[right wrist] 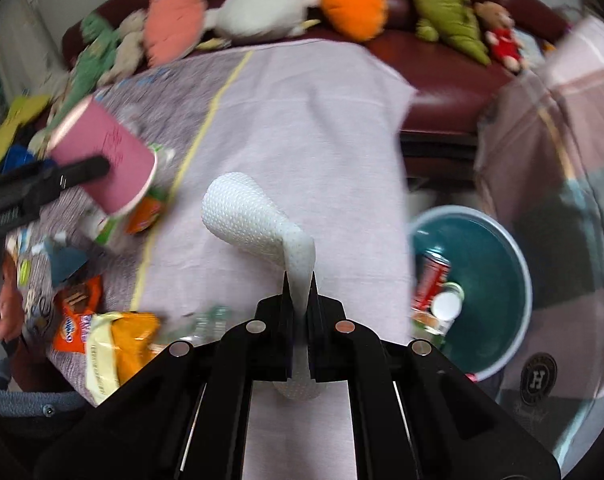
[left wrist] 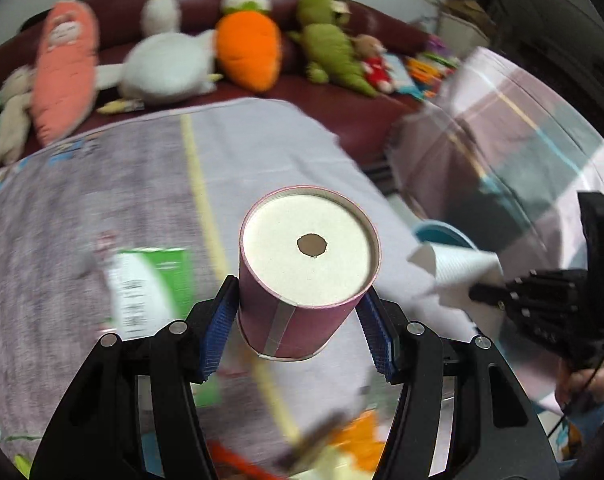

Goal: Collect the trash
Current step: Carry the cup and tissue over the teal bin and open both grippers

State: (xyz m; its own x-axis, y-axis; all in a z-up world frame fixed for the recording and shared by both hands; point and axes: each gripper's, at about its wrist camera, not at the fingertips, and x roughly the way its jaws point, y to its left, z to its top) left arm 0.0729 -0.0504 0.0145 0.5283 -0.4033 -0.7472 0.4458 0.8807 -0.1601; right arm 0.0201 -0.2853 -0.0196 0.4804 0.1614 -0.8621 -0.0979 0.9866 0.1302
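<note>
Jaws of both grippers clamped on trash, held above the cloth-covered table (right wrist: pixel 322 128).

Left gripper (left wrist: pixel 298 312) grasping pink paper cup (left wrist: pixel 308 276) by its sides, base toward camera. Right gripper (right wrist: pixel 300 292) pinched tight on crushed white dimpled cup (right wrist: pixel 254 220). Teal bin (right wrist: pixel 498 264) at right, red can (right wrist: pixel 432 280) inside. Snack wrappers (right wrist: pixel 102 332) scattered at left.

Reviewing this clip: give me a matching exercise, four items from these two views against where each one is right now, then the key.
Items:
1. pink paper cup
2. white textured cup
3. red can
4. orange carrot plush

Places:
A. on the dark red sofa
B. inside the teal bin
C. pinched flat in the right tool
D. between the left tool's blue pads

Pairs: 1-D, 2-C, 3-B, 4-A
</note>
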